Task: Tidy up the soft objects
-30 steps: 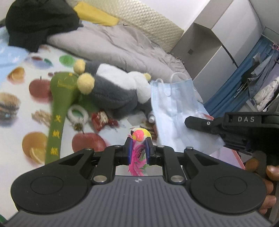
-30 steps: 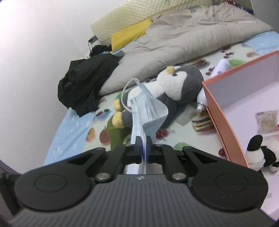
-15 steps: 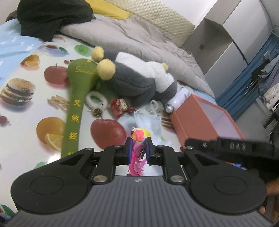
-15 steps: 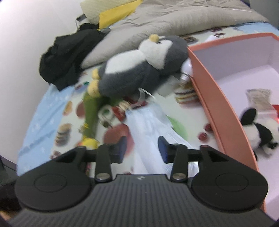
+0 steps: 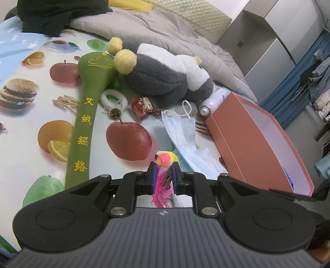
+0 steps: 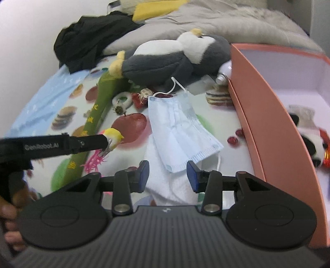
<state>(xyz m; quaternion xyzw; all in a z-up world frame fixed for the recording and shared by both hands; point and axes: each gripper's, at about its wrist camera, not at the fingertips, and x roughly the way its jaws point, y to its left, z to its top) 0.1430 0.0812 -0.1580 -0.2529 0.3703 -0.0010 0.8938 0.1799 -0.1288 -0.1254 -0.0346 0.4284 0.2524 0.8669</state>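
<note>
My left gripper (image 5: 163,171) is shut on a small pink-and-yellow feather toy (image 5: 166,158), held low over the fruit-print sheet. In the right wrist view that toy (image 6: 113,135) pokes from the left gripper (image 6: 104,142) at the left. A blue face mask (image 6: 177,132) lies flat on the sheet, partly over a white towel (image 6: 165,181). My right gripper (image 6: 168,171) stands open just short of the mask's near edge, with nothing pressed between its pads. The mask (image 5: 181,132) lies beside an orange box (image 5: 237,144). A grey-and-white penguin plush (image 6: 169,59) lies behind it.
A panda plush (image 6: 309,142) sits inside the orange box (image 6: 268,115). A long green padded stick (image 5: 86,107), a white fluffy ring (image 5: 112,99), a red wrapper (image 5: 142,106) and a white bottle (image 5: 212,101) lie near the penguin. Black clothing (image 5: 51,14) and a grey duvet (image 5: 165,31) fill the back.
The right gripper opened and let go of the mask, which dropped from hanging in the air onto the sheet. Both grippers sank lower. The left one kept its hold on the feather toy.
</note>
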